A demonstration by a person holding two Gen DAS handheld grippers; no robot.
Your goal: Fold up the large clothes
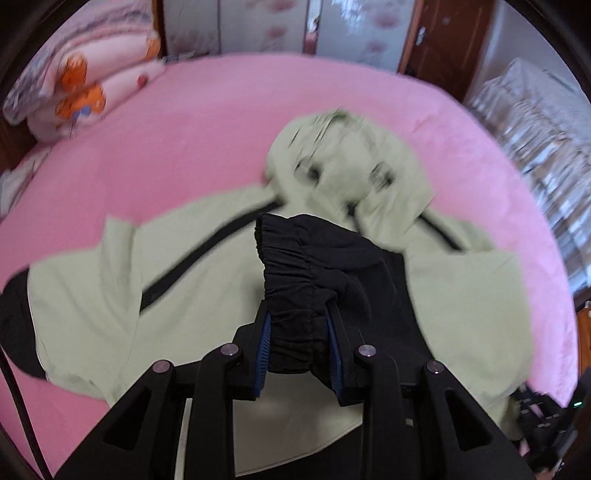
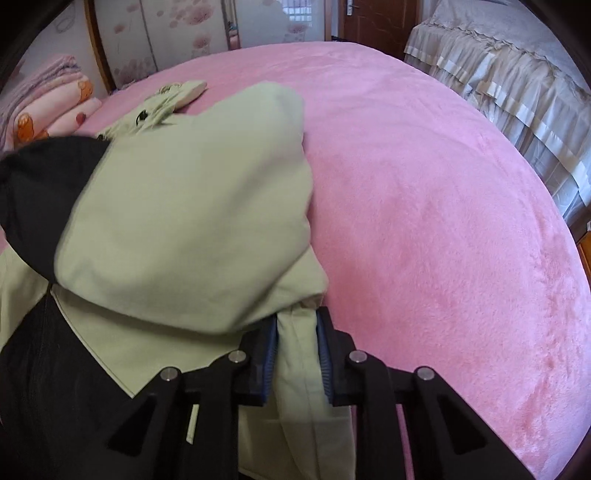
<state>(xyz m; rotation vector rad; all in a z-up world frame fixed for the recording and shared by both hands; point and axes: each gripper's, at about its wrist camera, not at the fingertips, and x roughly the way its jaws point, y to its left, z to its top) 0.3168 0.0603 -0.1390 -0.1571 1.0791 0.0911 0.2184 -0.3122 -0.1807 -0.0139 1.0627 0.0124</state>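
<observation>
A pale green jacket [image 1: 207,273] with black trim lies spread on the pink bed [image 1: 229,122], its hood [image 1: 343,155] toward the far side. My left gripper [image 1: 299,328] is shut on the black elastic sleeve cuff [image 1: 295,258] and holds it above the jacket's body. My right gripper [image 2: 297,332] is shut on a fold of the jacket's green fabric [image 2: 297,354] at its right edge. The green sleeve [image 2: 192,206] with its black end [image 2: 40,192] is draped across the jacket. The right gripper also shows at the lower right of the left wrist view [image 1: 546,417].
Folded pink bedding [image 1: 92,85] is stacked at the bed's far left corner. A second bed with a frilled grey cover [image 2: 509,81] stands to the right. Sliding wardrobe doors [image 2: 177,33] and a wooden door [image 2: 373,22] are behind. Bare pink bed [image 2: 443,206] lies to the jacket's right.
</observation>
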